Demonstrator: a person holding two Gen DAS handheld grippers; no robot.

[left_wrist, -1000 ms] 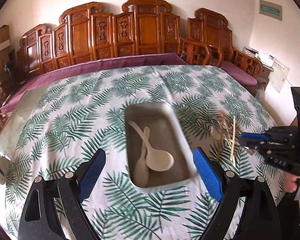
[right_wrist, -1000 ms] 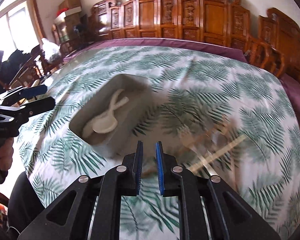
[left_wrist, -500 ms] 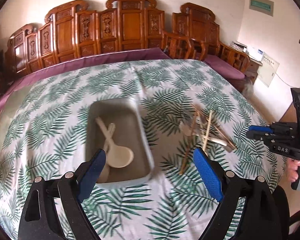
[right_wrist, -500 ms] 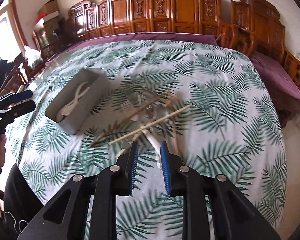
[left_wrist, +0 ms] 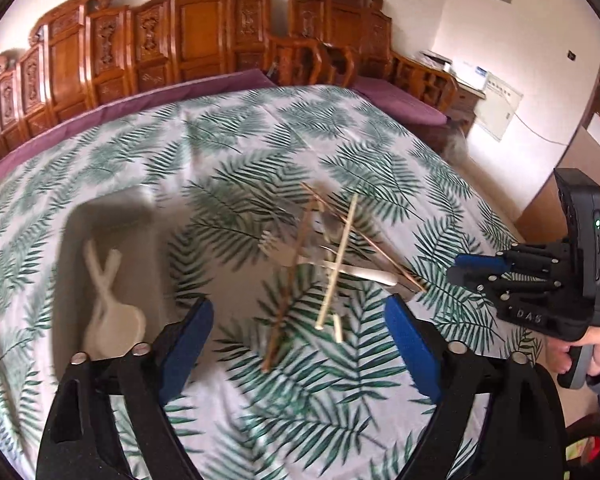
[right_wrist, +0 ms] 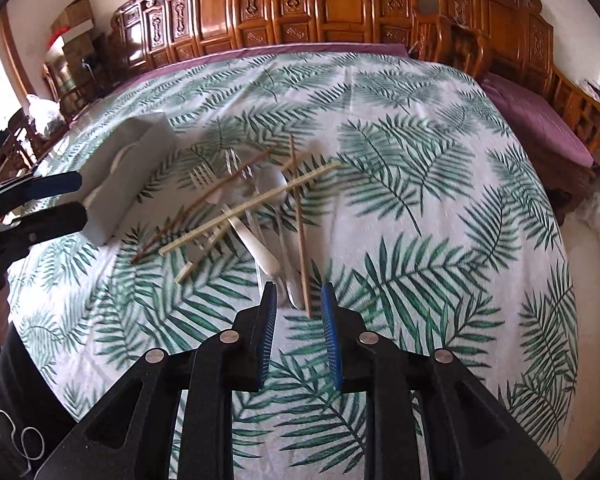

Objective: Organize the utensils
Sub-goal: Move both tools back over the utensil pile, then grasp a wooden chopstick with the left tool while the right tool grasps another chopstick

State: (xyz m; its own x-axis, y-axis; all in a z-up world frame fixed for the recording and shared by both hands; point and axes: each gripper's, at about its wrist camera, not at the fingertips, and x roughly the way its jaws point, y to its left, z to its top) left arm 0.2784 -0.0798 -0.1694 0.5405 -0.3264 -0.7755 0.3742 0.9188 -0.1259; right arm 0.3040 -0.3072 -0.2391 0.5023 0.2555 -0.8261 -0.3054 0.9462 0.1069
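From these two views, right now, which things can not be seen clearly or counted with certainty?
- Left wrist view: the tray and its pale spoons are motion-blurred; the left gripper hides the tray's near edge.
- Both views: the pile of utensils overlaps, so no sure count of chopsticks and forks.
- Right wrist view: the right gripper covers the nearest handle ends; the tray's wall hides most of its inside.

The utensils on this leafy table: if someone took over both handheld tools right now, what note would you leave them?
Left tool: empty, jaws wide but closing, above the tablecloth between tray and pile.
Right tool: empty, jaws narrowly apart, at the near ends of the pile's handles.
Grey tray: holds two pale spoons.
Done: those two spoons are sorted.
Left: the crossed pile of chopsticks, forks and metal spoons lies loose on the cloth beside the tray.
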